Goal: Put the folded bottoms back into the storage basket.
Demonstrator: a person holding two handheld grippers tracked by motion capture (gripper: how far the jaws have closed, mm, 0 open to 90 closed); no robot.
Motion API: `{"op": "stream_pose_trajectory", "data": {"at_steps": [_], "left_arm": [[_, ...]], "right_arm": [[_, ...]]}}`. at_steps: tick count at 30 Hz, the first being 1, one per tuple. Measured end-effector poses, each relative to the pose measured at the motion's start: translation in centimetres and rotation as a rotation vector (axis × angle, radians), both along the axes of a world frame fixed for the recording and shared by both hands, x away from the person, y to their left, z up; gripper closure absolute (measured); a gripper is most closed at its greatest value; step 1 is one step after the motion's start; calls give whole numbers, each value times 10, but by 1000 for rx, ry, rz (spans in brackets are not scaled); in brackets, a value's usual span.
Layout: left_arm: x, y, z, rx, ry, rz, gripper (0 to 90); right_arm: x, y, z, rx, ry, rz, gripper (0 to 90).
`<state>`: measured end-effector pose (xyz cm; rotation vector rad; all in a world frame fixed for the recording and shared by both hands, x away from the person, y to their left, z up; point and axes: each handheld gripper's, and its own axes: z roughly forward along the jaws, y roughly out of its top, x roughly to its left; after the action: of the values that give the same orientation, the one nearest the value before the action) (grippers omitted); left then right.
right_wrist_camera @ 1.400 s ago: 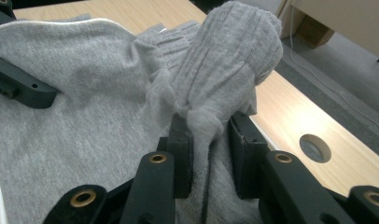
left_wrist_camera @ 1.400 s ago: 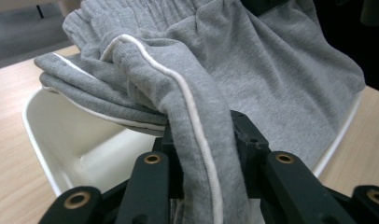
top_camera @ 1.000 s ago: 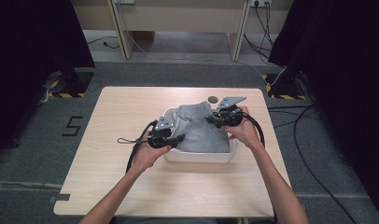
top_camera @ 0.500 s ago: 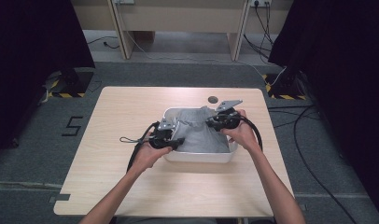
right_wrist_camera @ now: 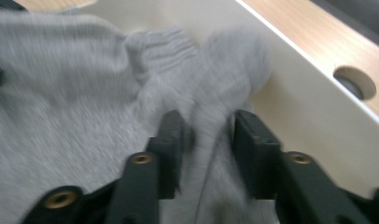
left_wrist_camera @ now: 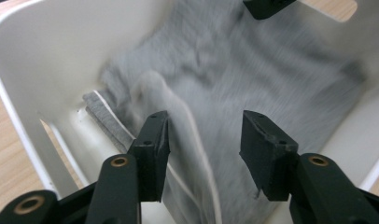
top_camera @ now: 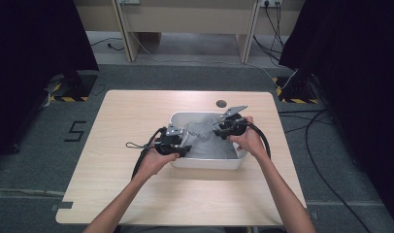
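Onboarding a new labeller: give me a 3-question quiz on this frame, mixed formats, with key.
1. True or false: the grey cloth lies inside the white bin.
2. Multiple choice: the left gripper is
A. open, with its fingers over the cloth
B. shut on the bin's rim
C. resting on the bare table
3. Fill in: the right gripper has a fold of ____ between its fingers.

Key:
1. True.
2. A.
3. Cloth; the frame is blurred, so how tightly it is pinched is hard to judge.
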<state>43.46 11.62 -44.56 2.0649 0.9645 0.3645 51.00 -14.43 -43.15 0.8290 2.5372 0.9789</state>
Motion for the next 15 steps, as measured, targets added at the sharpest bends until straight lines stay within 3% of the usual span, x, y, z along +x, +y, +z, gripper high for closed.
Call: {"op": "stream_pose_trajectory", "data": {"at_steps": [3, 10, 15], "left_arm": [[-1, 1, 5, -13, -14, 13, 462], [-6, 4, 12, -20, -44, 16, 438], [-10, 6, 17, -34, -52, 14, 409]], "right_arm": [[-1, -1, 4, -20, -38, -31, 509], [-8, -1, 13, -48, -95, -38, 451], [-11, -1, 16, -29, -105, -41, 415]]}}
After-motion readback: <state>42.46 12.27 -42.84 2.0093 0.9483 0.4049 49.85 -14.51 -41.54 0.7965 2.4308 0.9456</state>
